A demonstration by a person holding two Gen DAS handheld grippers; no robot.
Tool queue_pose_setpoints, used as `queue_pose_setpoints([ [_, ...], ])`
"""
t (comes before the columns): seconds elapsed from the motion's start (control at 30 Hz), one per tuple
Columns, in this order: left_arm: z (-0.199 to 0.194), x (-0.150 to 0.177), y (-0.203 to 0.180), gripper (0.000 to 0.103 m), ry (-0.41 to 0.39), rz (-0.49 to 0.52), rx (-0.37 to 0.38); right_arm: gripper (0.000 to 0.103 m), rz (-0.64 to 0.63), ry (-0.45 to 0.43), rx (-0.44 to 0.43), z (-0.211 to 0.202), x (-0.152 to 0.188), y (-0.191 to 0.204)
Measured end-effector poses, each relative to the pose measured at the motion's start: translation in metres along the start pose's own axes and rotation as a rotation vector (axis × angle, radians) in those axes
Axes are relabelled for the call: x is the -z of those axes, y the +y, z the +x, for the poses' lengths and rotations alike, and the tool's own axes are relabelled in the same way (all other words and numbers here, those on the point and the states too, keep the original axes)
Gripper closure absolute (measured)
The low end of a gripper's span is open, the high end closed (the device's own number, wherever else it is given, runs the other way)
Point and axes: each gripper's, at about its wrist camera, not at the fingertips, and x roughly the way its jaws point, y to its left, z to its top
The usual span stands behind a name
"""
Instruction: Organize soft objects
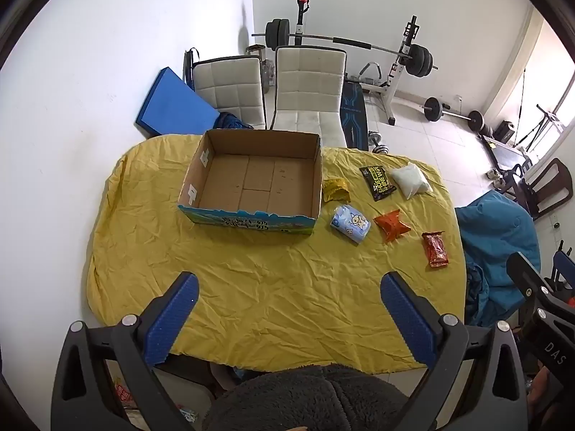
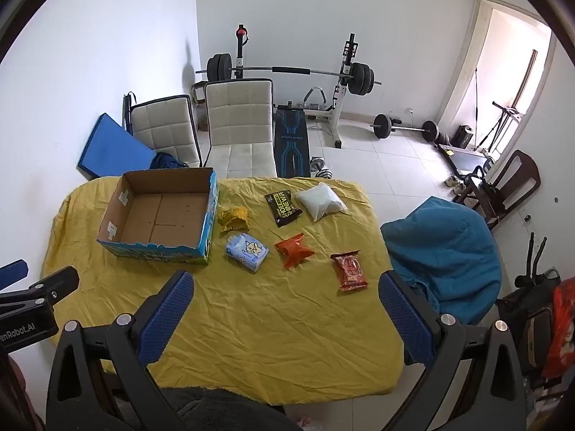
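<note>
An open cardboard box sits empty on the yellow-covered table. To its right lie several soft packs: a yellow pouch, a light-blue tissue pack, an orange pouch, a red packet, a black wipes pack and a white bag. My left gripper is open and empty above the table's near side. My right gripper is open and empty, short of the packs.
Two white chairs stand behind the table. A blue mat leans on the left wall. A weight bench with barbell is at the back. A blue-draped seat stands right of the table.
</note>
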Motion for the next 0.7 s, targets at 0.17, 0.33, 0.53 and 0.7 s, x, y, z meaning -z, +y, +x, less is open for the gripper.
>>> queue_pose_setpoints([
  [0.17, -0.001, -0.001, -0.002, 0.0, -0.01, -0.009, 0.014, 0.0, -0.004, 0.016, 0.011, 0.003, 0.001, -0.001],
  [0.33, -0.009, 0.0, 0.0, 0.0, -0.026, -0.002, 0.002, 0.0, -0.004, 0.012, 0.016, -0.002, -0.005, 0.006],
  [0.53, -0.01, -0.001, -0.002, 0.0, -0.036, 0.004, 0.002, 0.0, -0.006, -0.021, 0.008, -0.006, -0.001, 0.004],
  [0.7, -0.009, -0.003, -0.002, 0.0, -0.037, 0.008, 0.009, 0.0, -0.001, -0.037, 0.009, -0.009, 0.001, 0.003],
])
